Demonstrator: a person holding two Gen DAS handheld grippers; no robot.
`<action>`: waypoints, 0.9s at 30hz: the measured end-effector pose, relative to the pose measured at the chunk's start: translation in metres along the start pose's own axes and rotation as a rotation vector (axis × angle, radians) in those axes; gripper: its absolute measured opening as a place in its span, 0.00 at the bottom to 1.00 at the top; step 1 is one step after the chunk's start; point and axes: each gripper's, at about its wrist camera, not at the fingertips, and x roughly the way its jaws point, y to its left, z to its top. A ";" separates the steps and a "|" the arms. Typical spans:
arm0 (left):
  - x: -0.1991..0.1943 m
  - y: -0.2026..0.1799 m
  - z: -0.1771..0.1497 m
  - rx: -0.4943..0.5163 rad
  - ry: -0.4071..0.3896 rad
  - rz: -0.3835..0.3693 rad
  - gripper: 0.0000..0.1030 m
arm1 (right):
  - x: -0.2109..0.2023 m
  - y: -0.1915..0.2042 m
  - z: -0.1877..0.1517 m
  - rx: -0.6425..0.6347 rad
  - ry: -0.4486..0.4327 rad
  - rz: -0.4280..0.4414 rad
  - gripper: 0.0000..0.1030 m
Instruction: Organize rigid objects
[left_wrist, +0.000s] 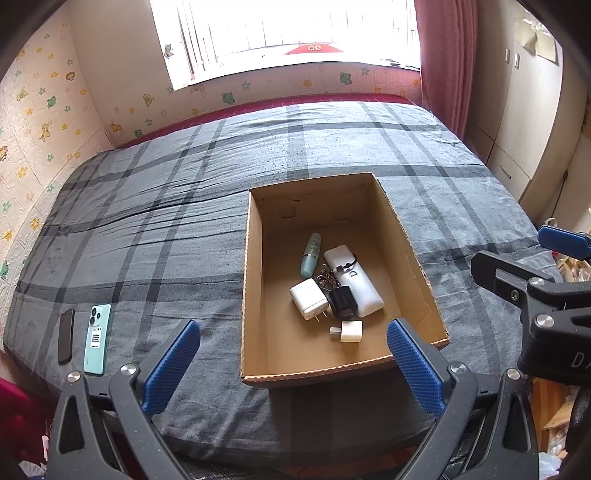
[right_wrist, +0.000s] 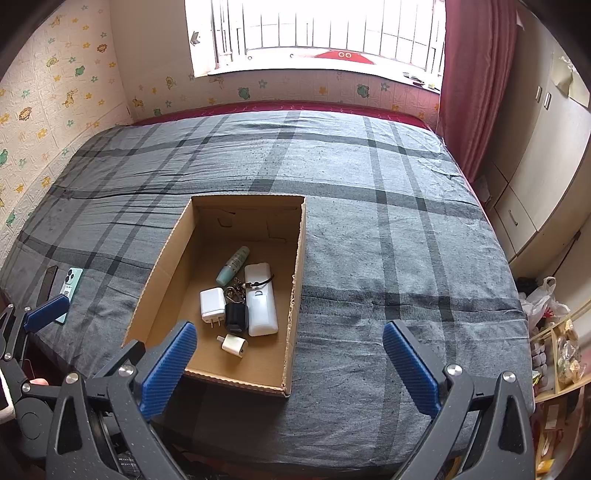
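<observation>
A grey plaid bed (left_wrist: 147, 221) fills both views. Centre frame sits the cardboard box (left_wrist: 255, 280), holding a white power bank (left_wrist: 358, 288), chargers and a small bottle (left_wrist: 310, 254). At lower left lie two phones (left_wrist: 96, 338) (one mint-green). The left gripper (left_wrist: 293, 363) and right gripper (right_wrist: 290, 365) gape empty.

The grey plaid bedsheet (left_wrist: 155, 229) is matt woven cloth, faintly creased. The open brown box (left_wrist: 255, 266) is raw corrugated cardboard, dull and rough-edged. Inside it, the white chargers (left_wrist: 308, 298) look like smooth, slightly glossy plastic. At nine o'clock, the mint-green phone (left_wrist: 96, 339) looks satin-smooth.
</observation>
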 end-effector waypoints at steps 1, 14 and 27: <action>0.000 0.000 0.000 0.000 0.001 -0.001 1.00 | 0.000 0.000 0.000 0.001 0.001 0.000 1.00; 0.003 -0.002 0.002 0.003 0.003 0.000 1.00 | 0.005 0.001 0.002 0.004 0.009 0.001 1.00; 0.007 -0.004 0.004 0.012 0.006 -0.004 1.00 | 0.008 0.002 0.004 0.000 0.012 0.001 1.00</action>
